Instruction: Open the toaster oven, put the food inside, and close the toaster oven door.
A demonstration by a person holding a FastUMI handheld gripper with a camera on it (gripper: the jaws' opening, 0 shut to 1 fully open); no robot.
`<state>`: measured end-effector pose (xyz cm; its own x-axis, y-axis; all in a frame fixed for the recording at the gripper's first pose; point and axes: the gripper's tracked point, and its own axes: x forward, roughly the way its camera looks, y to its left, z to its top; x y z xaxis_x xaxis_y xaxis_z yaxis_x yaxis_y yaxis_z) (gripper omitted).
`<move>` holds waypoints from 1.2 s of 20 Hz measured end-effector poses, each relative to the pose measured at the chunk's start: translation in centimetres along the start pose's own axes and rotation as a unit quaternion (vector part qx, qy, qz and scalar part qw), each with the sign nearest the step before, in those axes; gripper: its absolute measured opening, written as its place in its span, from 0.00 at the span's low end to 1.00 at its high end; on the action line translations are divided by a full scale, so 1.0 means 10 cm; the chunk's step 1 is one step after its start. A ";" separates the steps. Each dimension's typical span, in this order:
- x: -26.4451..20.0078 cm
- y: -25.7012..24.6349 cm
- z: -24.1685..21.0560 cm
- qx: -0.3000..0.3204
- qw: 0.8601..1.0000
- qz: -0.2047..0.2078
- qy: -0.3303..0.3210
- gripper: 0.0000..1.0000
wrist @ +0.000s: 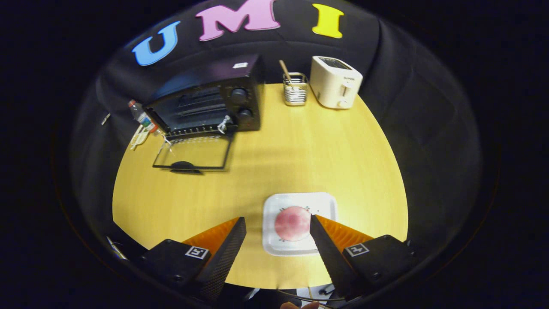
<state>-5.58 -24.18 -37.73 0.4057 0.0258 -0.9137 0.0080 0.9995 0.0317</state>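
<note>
A black toaster oven point(206, 101) stands at the far left of the round wooden table point(300, 146). Its glass door point(193, 154) is folded down flat onto the table in front of it, handle toward me. A round pink slice of food point(292, 223) lies on a white square plate point(326, 204) near the table's front edge. My gripper point(278, 223) is open above the front of the table. The food sits between the fingers, close beside the right fingertip point(315, 223), and neither finger presses on it.
At the back of the table stand a white pop-up toaster point(335, 82) and a wire holder point(295, 90) with a wooden utensil. A plastic bottle point(141, 116) leans left of the oven. A person's fingertips point(300, 305) show below the gripper.
</note>
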 end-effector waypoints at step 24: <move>0.95 -0.69 -0.66 0.144 0.957 0.178 0.177 0.05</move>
<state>-7.80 -30.73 -49.34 0.0940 0.4200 -0.9026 0.1998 0.8803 0.4304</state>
